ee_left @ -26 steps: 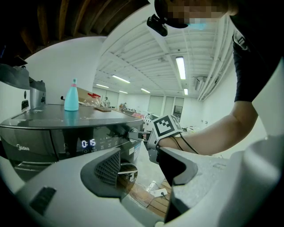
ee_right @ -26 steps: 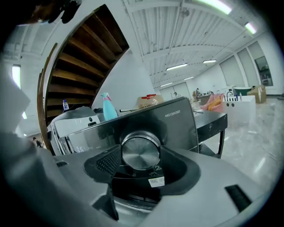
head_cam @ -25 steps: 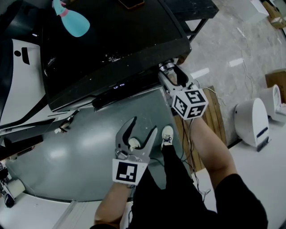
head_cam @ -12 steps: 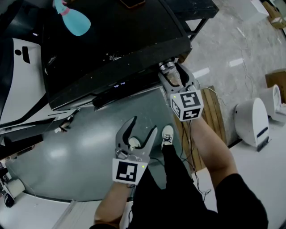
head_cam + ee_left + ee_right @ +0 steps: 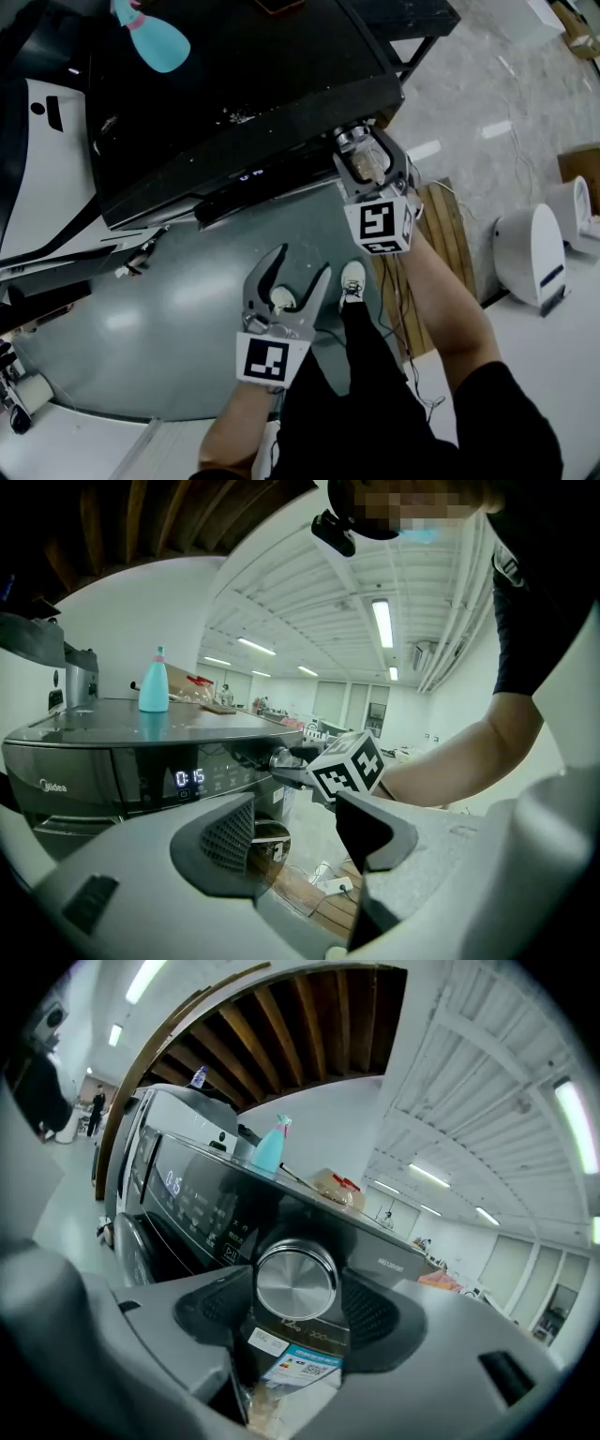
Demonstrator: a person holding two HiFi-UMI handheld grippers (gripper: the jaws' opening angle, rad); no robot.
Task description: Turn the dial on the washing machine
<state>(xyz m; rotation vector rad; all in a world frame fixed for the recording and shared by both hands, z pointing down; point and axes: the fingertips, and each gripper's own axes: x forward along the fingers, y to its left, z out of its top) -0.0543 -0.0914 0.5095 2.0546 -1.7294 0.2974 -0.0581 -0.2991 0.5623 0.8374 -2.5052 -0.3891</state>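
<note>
The dark washing machine fills the upper left of the head view, its display lit. Its round metal dial sits at the panel's right end. My right gripper reaches straight onto it. The jaws are opening, with the dial between the two pads and a thin gap on each side. My left gripper hangs open in front of the grey door, with nothing between its fingers.
A teal spray bottle stands on the machine's top. A wooden pallet and white devices lie on the floor to the right. The person's legs and a white shoe are below the grippers.
The right gripper has twisted around the dial: its marker cube swung left and down to face the head camera. The left gripper has stayed still.
</note>
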